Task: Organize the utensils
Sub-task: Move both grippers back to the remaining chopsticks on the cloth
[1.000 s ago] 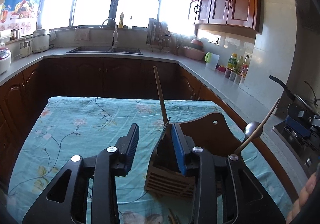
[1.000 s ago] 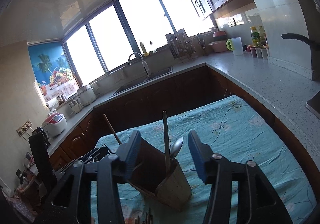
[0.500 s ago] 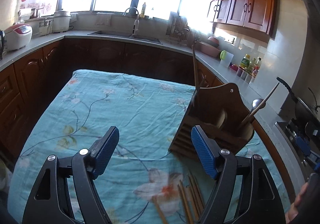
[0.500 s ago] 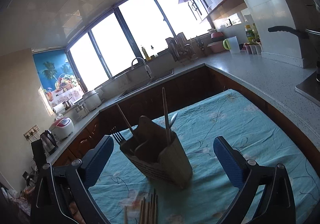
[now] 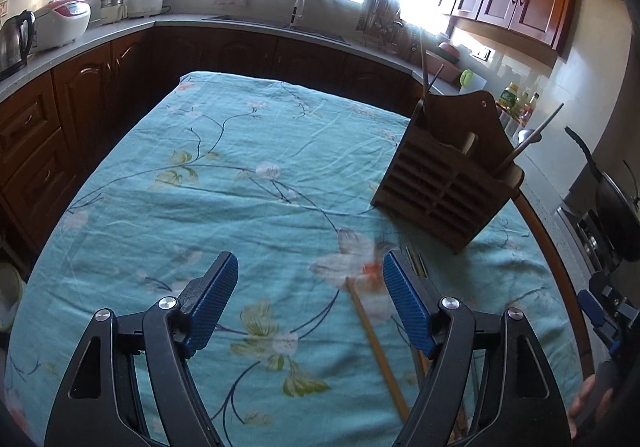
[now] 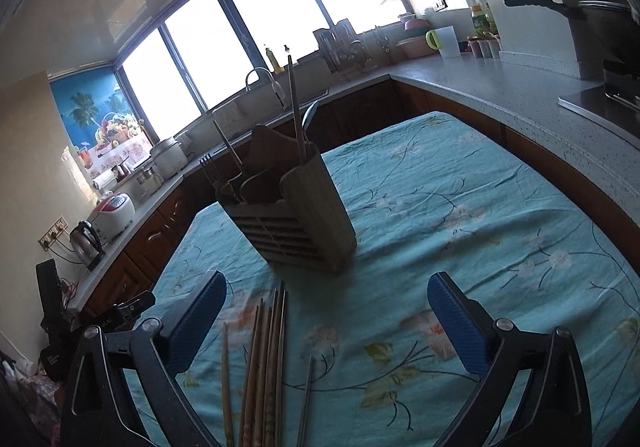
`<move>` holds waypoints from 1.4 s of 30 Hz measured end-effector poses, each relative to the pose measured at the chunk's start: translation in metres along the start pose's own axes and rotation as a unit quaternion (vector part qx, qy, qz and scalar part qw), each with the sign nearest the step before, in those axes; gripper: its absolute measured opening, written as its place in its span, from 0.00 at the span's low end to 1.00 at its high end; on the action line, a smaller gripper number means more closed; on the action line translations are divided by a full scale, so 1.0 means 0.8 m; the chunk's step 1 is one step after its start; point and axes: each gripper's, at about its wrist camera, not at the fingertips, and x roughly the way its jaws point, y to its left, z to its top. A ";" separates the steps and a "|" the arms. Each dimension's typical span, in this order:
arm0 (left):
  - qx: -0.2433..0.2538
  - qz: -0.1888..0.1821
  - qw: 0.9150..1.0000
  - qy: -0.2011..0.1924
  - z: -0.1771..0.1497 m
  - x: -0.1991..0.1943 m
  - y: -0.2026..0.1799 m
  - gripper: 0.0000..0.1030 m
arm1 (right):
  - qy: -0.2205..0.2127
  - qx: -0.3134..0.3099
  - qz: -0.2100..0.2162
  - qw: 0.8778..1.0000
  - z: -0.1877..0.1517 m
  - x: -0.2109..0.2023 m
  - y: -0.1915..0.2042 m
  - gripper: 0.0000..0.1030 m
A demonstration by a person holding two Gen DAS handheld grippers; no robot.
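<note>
Chopsticks (image 6: 264, 367) loose on tabletop (image 6: 460, 207); both tools gaping, empty. Pinch one mid-shaft, then drop upright into holder (image 6: 296, 215).

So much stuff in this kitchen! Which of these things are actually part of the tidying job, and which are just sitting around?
Part of the job:
- wooden utensil holder, with a fork and spoon already in it
- loose chopsticks on the tablecloth
- left gripper and right gripper, both open and empty

Just lying about:
- kettle
- rice cooker
- white jug
- pan
</note>
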 end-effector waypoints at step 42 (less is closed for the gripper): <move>-0.015 0.033 0.996 0.083 -0.028 0.026 0.021 0.74 | 0.206 -0.192 -0.020 0.959 -0.094 0.148 0.110 0.26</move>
